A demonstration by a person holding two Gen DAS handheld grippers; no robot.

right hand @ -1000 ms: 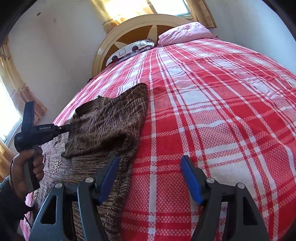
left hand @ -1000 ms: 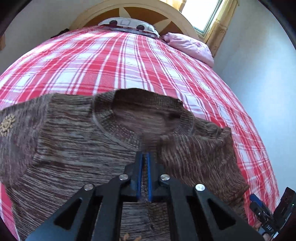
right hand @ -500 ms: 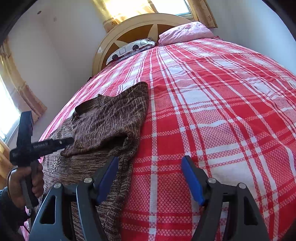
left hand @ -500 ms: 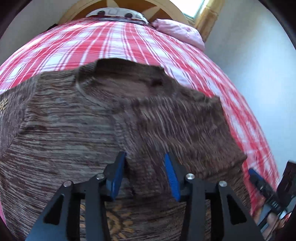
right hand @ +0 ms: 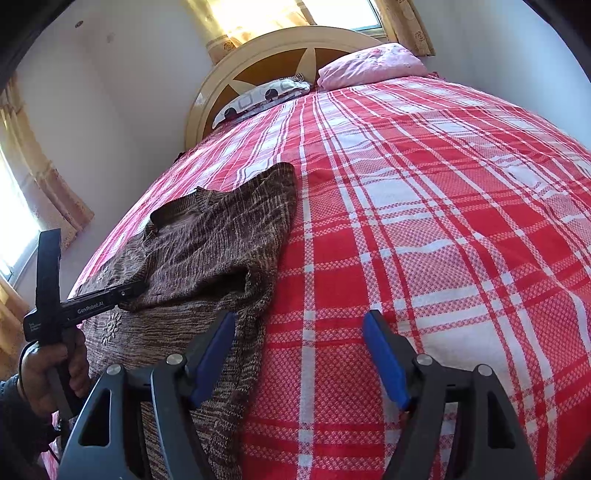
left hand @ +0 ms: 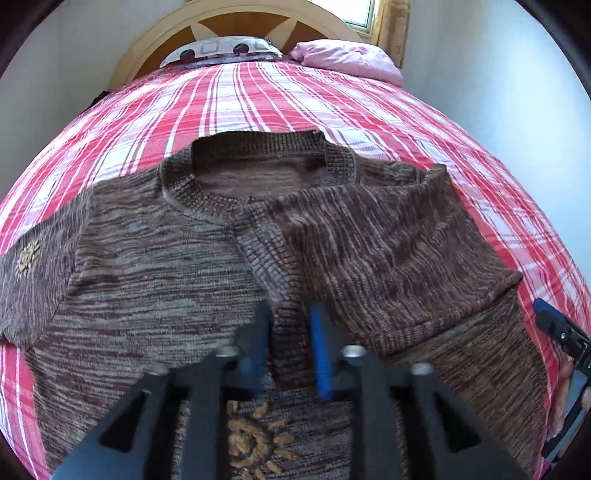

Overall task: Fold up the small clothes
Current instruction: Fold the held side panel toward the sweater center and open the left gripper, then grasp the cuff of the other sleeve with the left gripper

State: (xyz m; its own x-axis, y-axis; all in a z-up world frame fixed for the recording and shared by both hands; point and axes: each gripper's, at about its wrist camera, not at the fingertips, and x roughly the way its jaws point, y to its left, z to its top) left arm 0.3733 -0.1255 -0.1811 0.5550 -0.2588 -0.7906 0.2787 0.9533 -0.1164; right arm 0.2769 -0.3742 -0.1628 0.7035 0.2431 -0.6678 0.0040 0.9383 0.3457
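Since a second ago the left gripper (left hand: 290,349) has let go of the sleeve cuff it was pinching, drawn back toward the sweater's chest, and its jaws, after springing apart, are closing again; the cuff band lies between the blue pads, though I cannot tell whether they press on it yet. Across the same second the right gripper (right hand: 299,354) has not budged: its jaws stand wide apart with nothing in them, the left pad over the sweater's edge, the right pad over bare bedspread.

Spread face up on the red plaid bedspread (right hand: 424,221), the brown sweater (left hand: 147,280) has its neckline toward 12 o'clock in the left view, pointing at the pillows (left hand: 343,59) and headboard (left hand: 236,22). One sleeve (left hand: 388,251), on the 3 o'clock side, is already folded inward across the chest, its cuff ending near the middle just above the orange flower stitched on the front. At 9 o'clock the other sleeve, bearing a small flower, lies out flat and unfolded.

My judgement: the fold is at an early stage, one sleeve in. Left to do are the second sleeve, then doubling the body hem to neckline, and possibly tidying the cuff that sits slightly crooked
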